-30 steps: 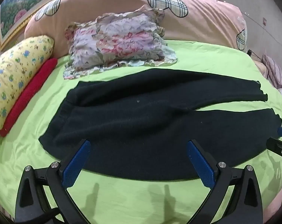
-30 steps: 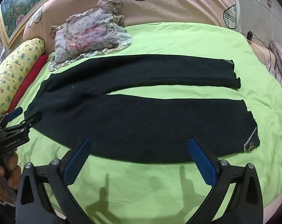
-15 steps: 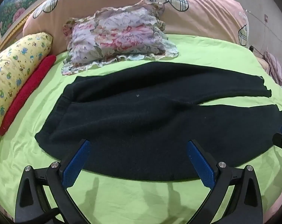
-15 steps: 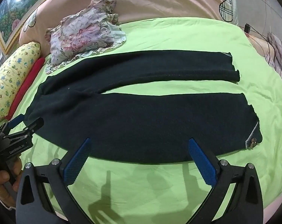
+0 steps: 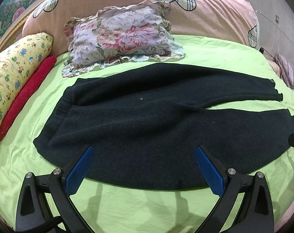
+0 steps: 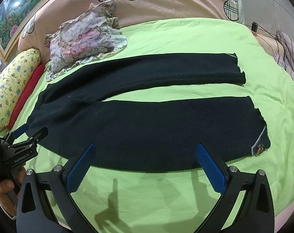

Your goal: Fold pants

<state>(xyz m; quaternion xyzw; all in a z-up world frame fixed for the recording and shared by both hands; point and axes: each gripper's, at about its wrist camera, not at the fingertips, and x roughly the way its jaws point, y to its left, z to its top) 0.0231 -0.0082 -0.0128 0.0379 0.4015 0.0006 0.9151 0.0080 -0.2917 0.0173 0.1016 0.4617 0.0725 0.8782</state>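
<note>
Dark navy pants [image 5: 156,120] [image 6: 147,120] lie flat on the green bedsheet [image 5: 139,209], waist at the left, both legs stretched to the right with a narrow gap between them. My left gripper [image 5: 144,161] hovers open over the near edge of the seat part, nothing between its blue pads. My right gripper [image 6: 146,159] is open above the near edge of the front leg. In the right wrist view the left gripper [image 6: 28,134] shows near the waist corner, held by a hand [image 6: 5,190]. A small ornament [image 6: 260,147] sits at the front leg's hem.
A floral pillow [image 5: 119,36] lies just behind the pants. A yellow patterned bolster [image 5: 14,71] and a red roll [image 5: 26,97] line the left side. A pink quilt with plaid hearts [image 5: 205,15] runs along the back. More bedding [image 6: 288,54] sits far right.
Both grippers have come slightly closer to the pants' near edge, and the pants look larger in both views. Both stay open; the pants have not moved.
</note>
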